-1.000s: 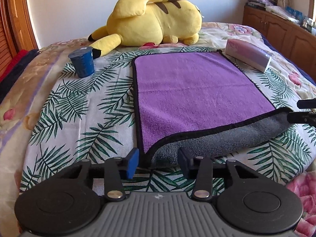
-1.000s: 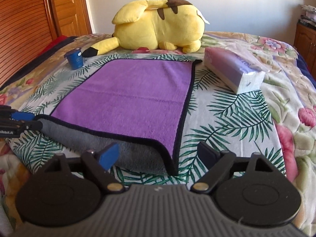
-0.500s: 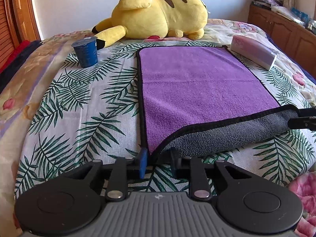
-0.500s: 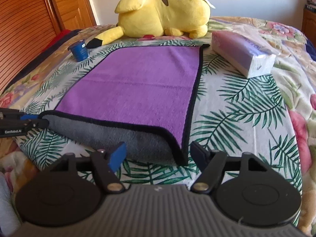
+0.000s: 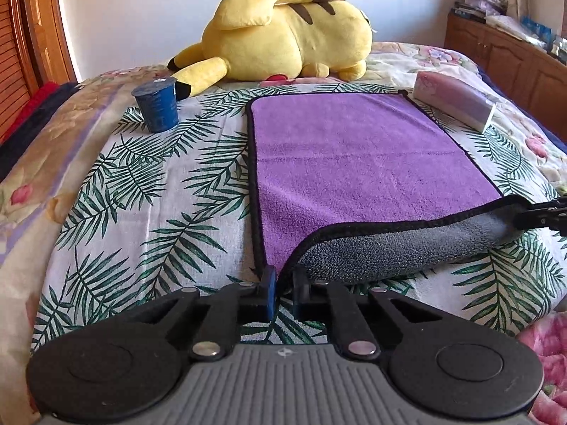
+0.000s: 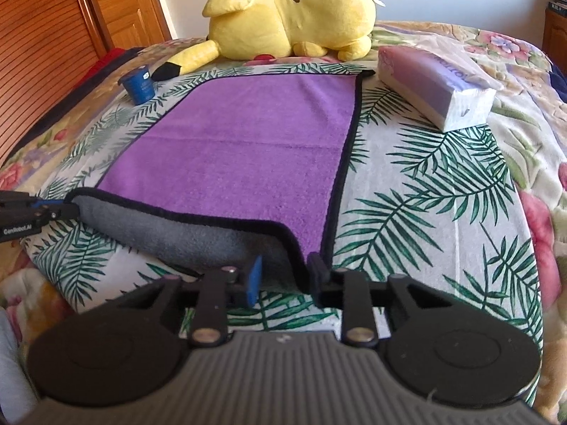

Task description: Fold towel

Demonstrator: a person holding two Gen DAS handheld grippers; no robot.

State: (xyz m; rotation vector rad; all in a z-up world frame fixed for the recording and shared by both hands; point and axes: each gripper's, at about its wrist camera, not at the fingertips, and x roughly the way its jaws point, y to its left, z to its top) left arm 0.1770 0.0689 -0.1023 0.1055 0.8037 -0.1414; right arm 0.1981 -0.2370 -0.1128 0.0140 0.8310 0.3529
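Note:
A purple towel (image 5: pixel 358 163) with a black hem and grey underside lies flat on the bed; it also shows in the right wrist view (image 6: pixel 248 148). Its near edge is turned up, showing grey. My left gripper (image 5: pixel 283 287) is shut on the near left corner of the towel. My right gripper (image 6: pixel 283 276) sits at the near right corner with its jaws narrowed around the hem, a gap still showing. Each gripper's tip shows at the edge of the other's view.
A yellow plush toy (image 5: pixel 283 32) lies at the far end of the bed. A blue cup (image 5: pixel 156 104) stands left of the towel. A tissue pack (image 6: pixel 432 85) lies to its right. A wooden cabinet (image 5: pixel 514 60) stands far right.
Both grippers moved forward onto the near corners. The left jaws closed on the left corner. The right jaws narrowed around the right corner.

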